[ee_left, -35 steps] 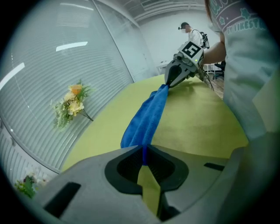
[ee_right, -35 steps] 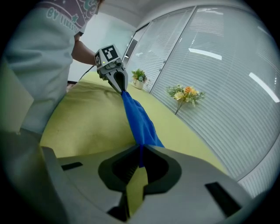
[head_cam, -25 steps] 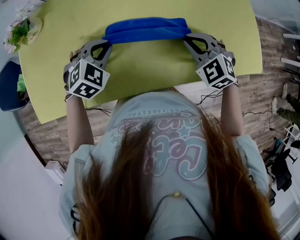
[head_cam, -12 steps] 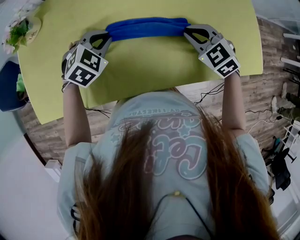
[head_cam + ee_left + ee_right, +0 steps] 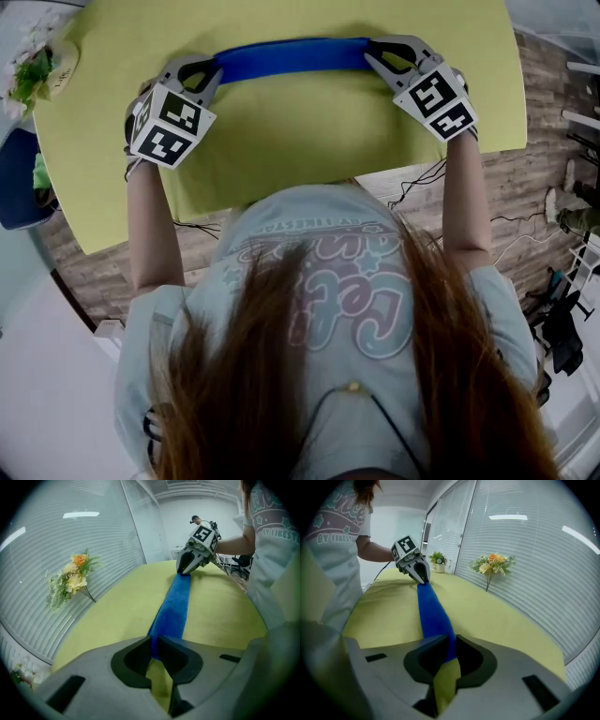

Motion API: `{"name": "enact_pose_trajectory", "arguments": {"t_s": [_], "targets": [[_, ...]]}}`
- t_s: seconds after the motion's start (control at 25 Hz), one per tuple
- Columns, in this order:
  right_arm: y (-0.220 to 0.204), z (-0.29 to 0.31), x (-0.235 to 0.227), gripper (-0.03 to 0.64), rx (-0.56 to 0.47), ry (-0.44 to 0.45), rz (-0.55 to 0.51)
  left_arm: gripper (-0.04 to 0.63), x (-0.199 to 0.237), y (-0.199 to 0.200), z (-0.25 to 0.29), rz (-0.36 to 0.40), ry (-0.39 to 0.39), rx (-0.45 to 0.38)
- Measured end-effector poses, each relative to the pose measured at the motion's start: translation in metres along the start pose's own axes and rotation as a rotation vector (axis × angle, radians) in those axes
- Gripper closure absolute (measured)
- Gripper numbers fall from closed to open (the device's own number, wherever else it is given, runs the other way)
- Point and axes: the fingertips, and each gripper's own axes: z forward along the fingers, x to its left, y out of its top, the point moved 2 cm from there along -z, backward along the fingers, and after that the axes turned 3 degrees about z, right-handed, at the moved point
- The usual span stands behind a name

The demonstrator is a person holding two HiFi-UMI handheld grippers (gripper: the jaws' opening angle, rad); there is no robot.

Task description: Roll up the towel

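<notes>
A blue towel (image 5: 291,58) lies as a long narrow roll across the far part of the yellow-green table (image 5: 281,141). My left gripper (image 5: 217,67) is shut on its left end; in the left gripper view the towel (image 5: 176,604) runs from between the jaws (image 5: 154,641) to the right gripper (image 5: 183,570). My right gripper (image 5: 368,52) holds the right end. Its jaws have just been opening a little, with the towel (image 5: 431,611) still pinched between the tips (image 5: 451,641). The left gripper (image 5: 423,577) shows at the towel's far end.
A small potted plant (image 5: 37,66) stands at the table's far left corner. A spray of yellow and orange flowers (image 5: 70,581) leans by the blinds beyond the table. Cables hang below the table's near edge (image 5: 422,178). The person's head and shoulders fill the lower head view.
Both grippers have moved away from the person across the table, taking the towel along. The towel looks narrower and rounder than a second ago.
</notes>
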Motion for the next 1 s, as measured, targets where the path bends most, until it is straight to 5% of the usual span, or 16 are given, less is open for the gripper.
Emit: {"name": "enact_pose_trajectory", "arguments": {"t_s": [0.36,0.64,1.0], "targets": [[-0.001,0.005,-0.014,0.521,-0.017,-0.035,0.038,0.551,0.018,0.006,0.007,-0.030,0.063,-0.018],[-0.002,0.004,-0.023,0.452,-0.044,-0.076,0.081,0.477,0.029,0.005,0.007,-0.061,0.129,-0.024],[0.002,-0.008,-0.027,0.449,-0.103,-0.156,0.116,0.446,0.037,0.003,-0.005,-0.142,0.211,-0.055]]}}
